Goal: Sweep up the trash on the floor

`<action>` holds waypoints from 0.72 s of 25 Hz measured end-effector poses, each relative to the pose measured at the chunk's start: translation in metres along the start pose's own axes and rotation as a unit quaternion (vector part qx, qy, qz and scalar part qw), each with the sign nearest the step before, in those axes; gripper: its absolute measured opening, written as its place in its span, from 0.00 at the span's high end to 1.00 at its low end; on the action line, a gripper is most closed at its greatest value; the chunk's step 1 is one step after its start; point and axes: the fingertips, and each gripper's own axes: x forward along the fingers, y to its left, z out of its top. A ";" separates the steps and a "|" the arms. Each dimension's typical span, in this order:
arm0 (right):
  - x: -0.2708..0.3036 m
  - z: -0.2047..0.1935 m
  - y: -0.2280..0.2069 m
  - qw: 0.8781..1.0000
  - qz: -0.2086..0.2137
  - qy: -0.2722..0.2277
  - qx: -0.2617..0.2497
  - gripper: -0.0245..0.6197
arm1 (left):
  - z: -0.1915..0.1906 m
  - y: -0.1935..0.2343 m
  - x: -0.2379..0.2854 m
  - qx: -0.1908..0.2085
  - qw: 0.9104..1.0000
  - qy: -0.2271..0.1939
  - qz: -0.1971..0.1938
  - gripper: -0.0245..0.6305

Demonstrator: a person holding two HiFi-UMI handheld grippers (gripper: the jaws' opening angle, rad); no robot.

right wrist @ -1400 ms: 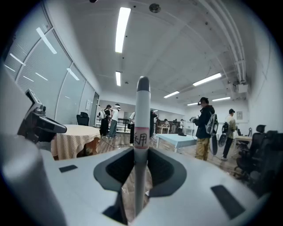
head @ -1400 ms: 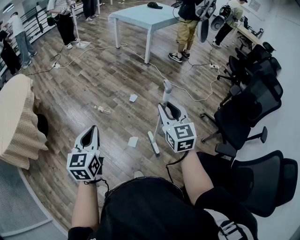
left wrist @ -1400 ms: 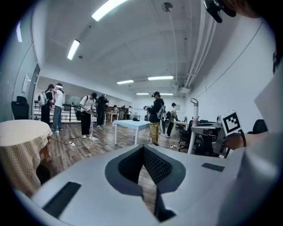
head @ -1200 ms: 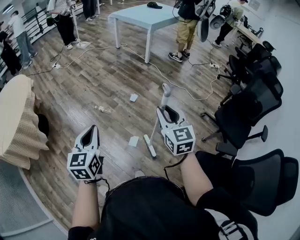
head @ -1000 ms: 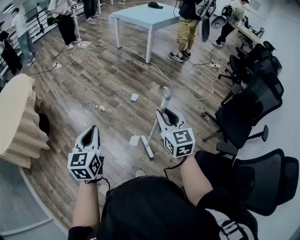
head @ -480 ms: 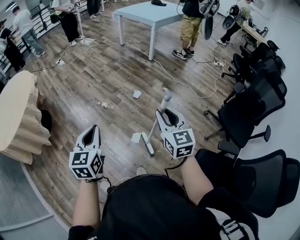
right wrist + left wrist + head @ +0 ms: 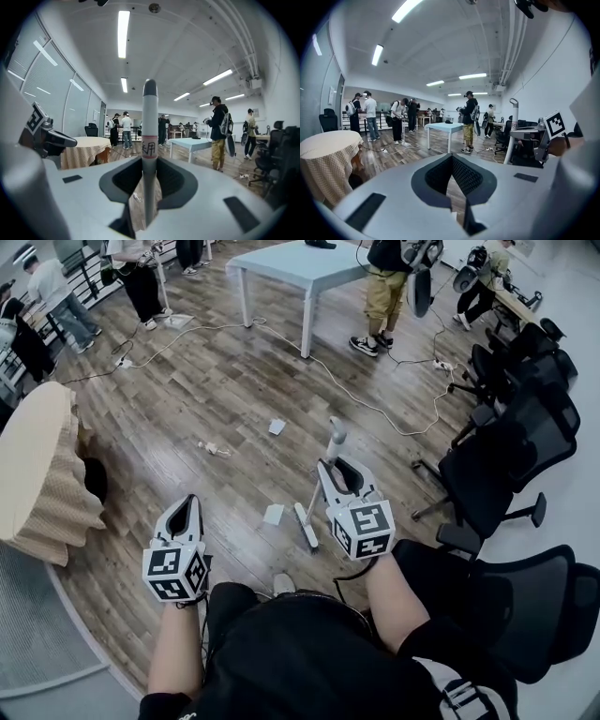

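Note:
My right gripper (image 7: 335,468) is shut on the grey handle of a broom (image 7: 322,479); the handle stands upright between the jaws in the right gripper view (image 7: 149,140). The broom's head (image 7: 307,526) rests on the wood floor just right of a flat scrap of white paper (image 7: 274,514). A second paper scrap (image 7: 277,427) lies farther off, and a small crumpled bit of trash (image 7: 214,448) sits to its left. My left gripper (image 7: 187,506) hangs low at the left, shut and holding nothing (image 7: 452,157).
A light blue table (image 7: 281,263) stands ahead with people around it. White cables (image 7: 375,409) run across the floor. Black office chairs (image 7: 506,456) line the right side. A round table under beige cloth (image 7: 37,474) is close at my left. My shoe (image 7: 281,584) shows below.
The broom head swung left up against the near paper scrap, then drew back a little to the right. The left gripper stayed where it was.

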 end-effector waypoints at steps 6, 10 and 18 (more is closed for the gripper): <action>0.010 -0.007 -0.023 1.000 -0.019 0.010 0.005 0.80 | -0.017 0.006 0.024 -0.015 1.000 0.026 -0.004 0.97; 0.029 -0.007 -0.037 0.999 -0.026 0.020 0.009 0.80 | -0.019 0.012 0.056 -0.030 0.999 0.037 -0.016 0.97; 0.092 -0.002 -0.072 0.998 -0.046 0.038 0.014 0.80 | 0.008 0.026 0.148 -0.023 0.998 0.037 -0.053 0.97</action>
